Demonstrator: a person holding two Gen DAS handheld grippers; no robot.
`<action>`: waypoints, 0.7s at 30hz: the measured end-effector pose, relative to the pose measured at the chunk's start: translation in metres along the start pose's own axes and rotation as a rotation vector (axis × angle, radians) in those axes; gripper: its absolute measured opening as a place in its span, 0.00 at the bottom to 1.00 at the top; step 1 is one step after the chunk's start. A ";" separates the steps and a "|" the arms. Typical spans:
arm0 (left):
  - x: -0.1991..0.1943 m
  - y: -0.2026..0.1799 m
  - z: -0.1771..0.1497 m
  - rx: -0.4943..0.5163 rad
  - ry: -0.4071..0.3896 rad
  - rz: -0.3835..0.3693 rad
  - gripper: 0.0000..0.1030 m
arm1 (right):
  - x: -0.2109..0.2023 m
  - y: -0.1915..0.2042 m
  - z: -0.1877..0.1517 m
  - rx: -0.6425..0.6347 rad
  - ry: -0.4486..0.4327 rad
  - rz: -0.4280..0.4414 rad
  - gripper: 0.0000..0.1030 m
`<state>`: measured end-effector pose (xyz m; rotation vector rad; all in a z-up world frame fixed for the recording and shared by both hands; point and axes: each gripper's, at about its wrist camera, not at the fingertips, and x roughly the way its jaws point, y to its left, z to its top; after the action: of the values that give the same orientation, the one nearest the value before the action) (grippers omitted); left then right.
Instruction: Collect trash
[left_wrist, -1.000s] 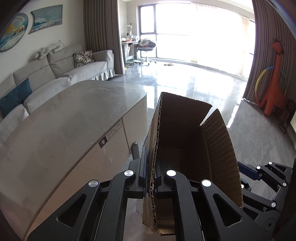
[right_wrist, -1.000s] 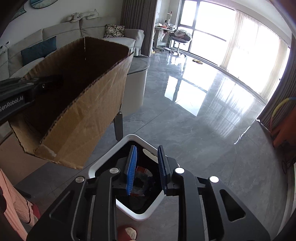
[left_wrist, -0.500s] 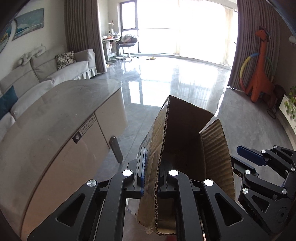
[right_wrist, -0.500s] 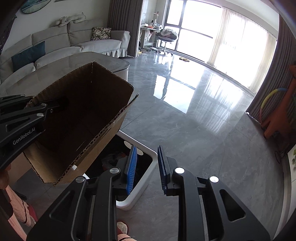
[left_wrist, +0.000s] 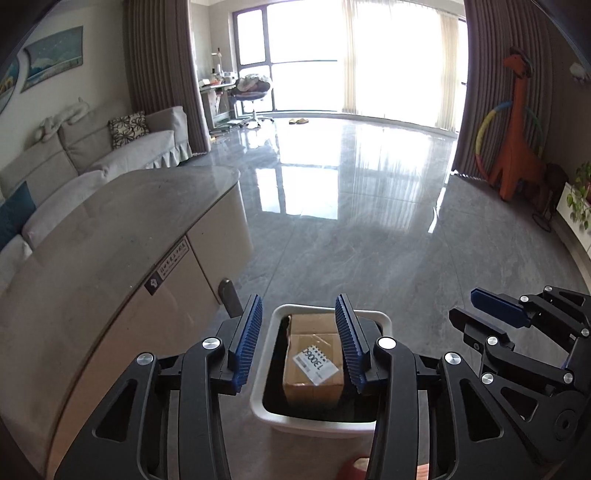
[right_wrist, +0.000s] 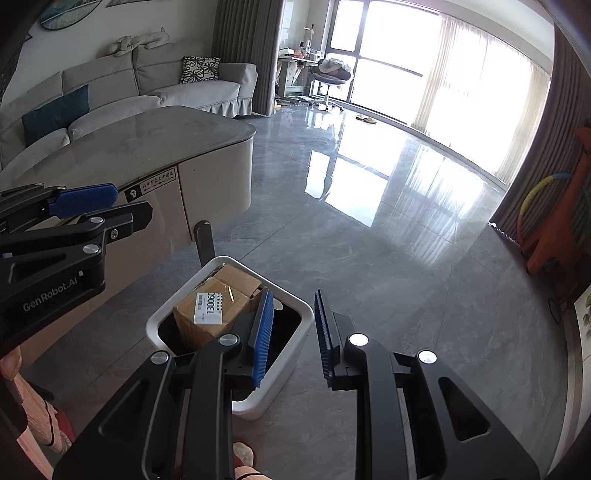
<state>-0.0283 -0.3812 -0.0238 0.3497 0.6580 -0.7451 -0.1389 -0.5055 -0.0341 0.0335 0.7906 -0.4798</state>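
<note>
A brown cardboard box (left_wrist: 312, 363) with a white label lies inside the white trash bin (left_wrist: 325, 421) on the floor; it also shows in the right wrist view (right_wrist: 212, 302) in the bin (right_wrist: 291, 306). My left gripper (left_wrist: 301, 347) is open and empty, hovering above the bin. My right gripper (right_wrist: 293, 336) is open and empty, over the bin's right rim. The right gripper also shows in the left wrist view (left_wrist: 491, 314), and the left gripper shows in the right wrist view (right_wrist: 99, 206).
A grey-topped rounded table (left_wrist: 110, 236) stands to the left of the bin. A sofa (left_wrist: 122, 155) lies beyond it. An orange giraffe toy with a hoop (left_wrist: 517, 147) stands at the right wall. Glossy grey floor (left_wrist: 369, 221) stretches toward the windows.
My left gripper opened and let go of the cardboard box, which dropped into the white bin. Both grippers now look down over the bin.
</note>
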 end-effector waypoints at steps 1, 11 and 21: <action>-0.001 -0.002 0.000 0.000 -0.003 0.004 0.42 | 0.000 -0.001 0.000 -0.001 0.000 0.001 0.23; -0.016 0.010 0.004 -0.014 -0.044 0.044 0.53 | -0.007 0.007 0.005 -0.017 -0.029 0.004 0.23; -0.041 0.028 0.011 -0.039 -0.128 0.138 0.78 | -0.016 0.021 0.012 -0.045 -0.071 0.006 0.32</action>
<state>-0.0258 -0.3462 0.0133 0.3053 0.5215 -0.6166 -0.1308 -0.4827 -0.0177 -0.0230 0.7307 -0.4550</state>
